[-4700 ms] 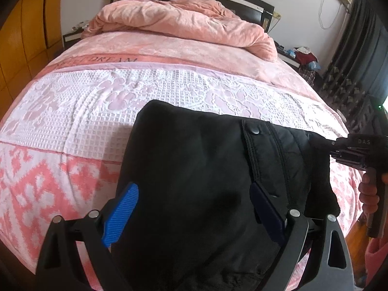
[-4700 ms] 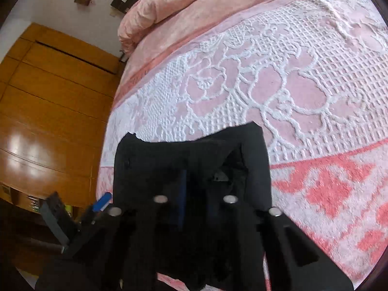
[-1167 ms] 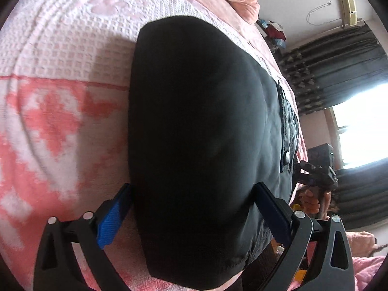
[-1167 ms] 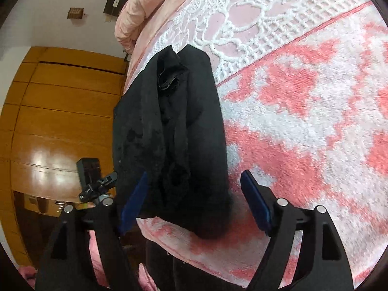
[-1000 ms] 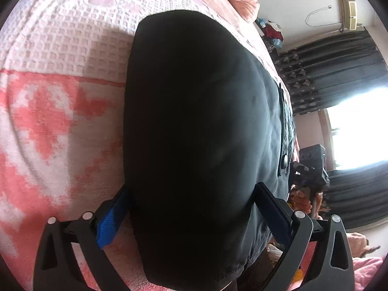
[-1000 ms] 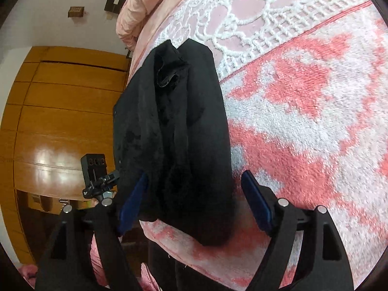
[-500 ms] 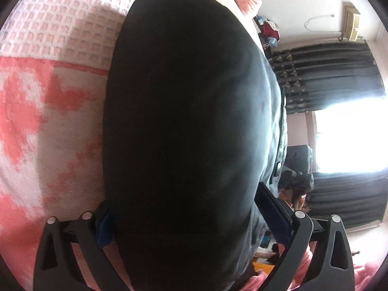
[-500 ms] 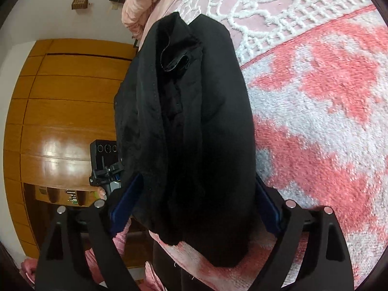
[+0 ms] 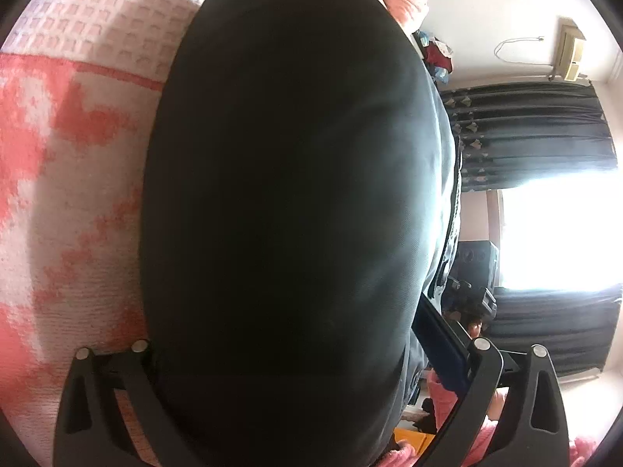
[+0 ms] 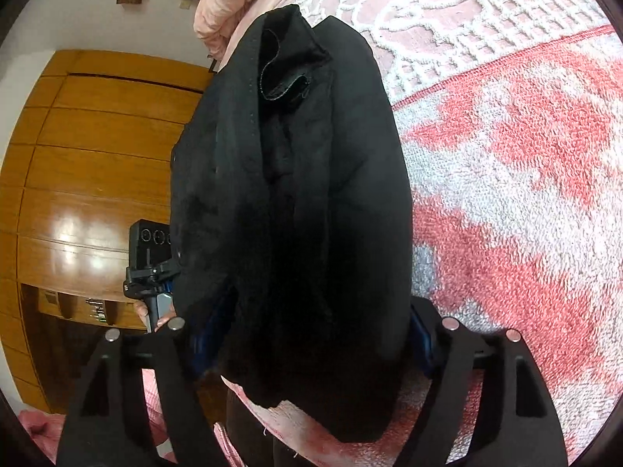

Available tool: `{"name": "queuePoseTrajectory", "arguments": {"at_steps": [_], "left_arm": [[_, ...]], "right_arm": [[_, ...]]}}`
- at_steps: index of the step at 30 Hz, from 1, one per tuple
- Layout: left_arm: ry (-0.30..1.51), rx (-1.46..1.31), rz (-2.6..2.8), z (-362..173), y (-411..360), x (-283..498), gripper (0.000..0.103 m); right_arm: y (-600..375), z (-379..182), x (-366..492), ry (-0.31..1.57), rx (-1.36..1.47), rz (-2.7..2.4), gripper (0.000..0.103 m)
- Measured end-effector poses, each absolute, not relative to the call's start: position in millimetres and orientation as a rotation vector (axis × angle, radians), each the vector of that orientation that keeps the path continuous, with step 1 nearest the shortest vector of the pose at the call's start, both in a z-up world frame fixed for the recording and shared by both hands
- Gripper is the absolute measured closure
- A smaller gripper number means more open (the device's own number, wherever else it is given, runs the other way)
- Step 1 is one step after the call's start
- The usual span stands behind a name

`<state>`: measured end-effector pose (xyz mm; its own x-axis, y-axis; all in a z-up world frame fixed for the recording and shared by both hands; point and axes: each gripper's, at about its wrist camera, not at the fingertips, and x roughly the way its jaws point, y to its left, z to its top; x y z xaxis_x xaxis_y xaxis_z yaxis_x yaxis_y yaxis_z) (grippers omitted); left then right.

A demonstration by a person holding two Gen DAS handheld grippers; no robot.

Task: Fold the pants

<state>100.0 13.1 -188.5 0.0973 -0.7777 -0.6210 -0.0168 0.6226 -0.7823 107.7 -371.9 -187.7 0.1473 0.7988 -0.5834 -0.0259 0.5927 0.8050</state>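
We straddle the folded pants (image 10: 296, 202): right gripper (image 10: 311, 342) closing around them, left gripper (image 9: 296, 354) spread wide astride them; next, squeeze and lift.

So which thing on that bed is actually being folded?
Start with the bed's pink and white patterned cover. Near its edge lies a thick folded bundle, the black pants, with a hand-held tool reaching around each end. It is the only dark item on the cover; the rumpled pink quilt sits far back.
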Motion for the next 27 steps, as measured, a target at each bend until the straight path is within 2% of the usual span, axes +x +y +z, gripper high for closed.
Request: {"name": "queuePoseTrajectory", "arguments": {"at_steps": [4,9,17,23,27], "left_arm": [[1.366,-0.743,-0.631,-187,14,99,0.008],[1.353,-0.828,-0.613,-186,27,97,0.028],[1.284,-0.862,-0.579,-175,29,89,0.049],[1.207,-0.801,-0.557,-152,24,79,0.055],[1.168,-0.785,-0.567,-138,30,72,0.056]], "right_arm": [[-372,-185,103,1.297,0.748,0.679,0.027],[-369,-188,101,1.288,0.748,0.669,0.033],[-372,-191,103,1.273,0.761,0.646,0.043],[-366,-175,96,1.237,0.733,0.631,0.059],[-357,-159,89,1.217,0.684,0.621,0.061]]}}
